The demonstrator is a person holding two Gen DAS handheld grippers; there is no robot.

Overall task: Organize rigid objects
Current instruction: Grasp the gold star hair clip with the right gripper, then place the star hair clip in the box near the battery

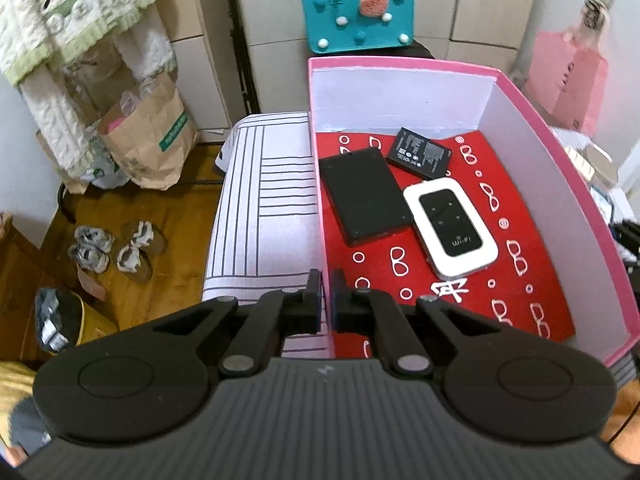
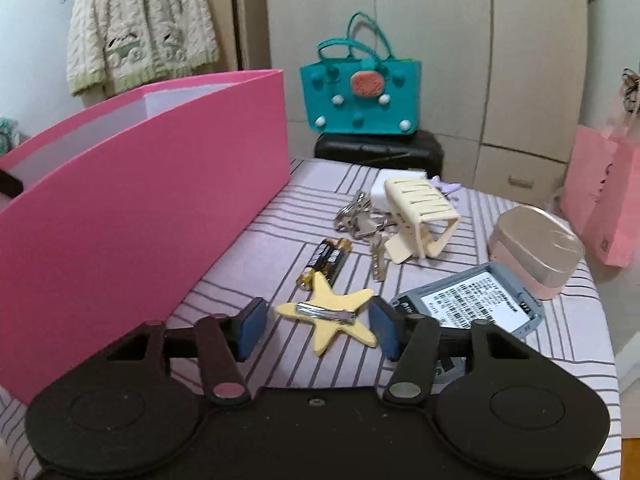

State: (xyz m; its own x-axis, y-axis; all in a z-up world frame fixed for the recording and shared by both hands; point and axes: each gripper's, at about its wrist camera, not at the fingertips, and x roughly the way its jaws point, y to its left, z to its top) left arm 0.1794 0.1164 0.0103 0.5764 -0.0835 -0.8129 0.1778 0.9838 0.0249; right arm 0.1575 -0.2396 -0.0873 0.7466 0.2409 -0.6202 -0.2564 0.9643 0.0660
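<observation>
- Two grippers here: left gripper (image 1: 327, 294) is pinched tight on the near wall of the pink box (image 1: 560, 152), right gripper (image 2: 316, 330) sits half open around the star hair clip (image 2: 326, 312), pads not touching it.
- Risk, I'd guess: the clip is flat on the striped cloth (image 2: 420, 276), so the pads could slide over it or snag fabric.
- Pale yellow star, metal clasp facing up.
</observation>
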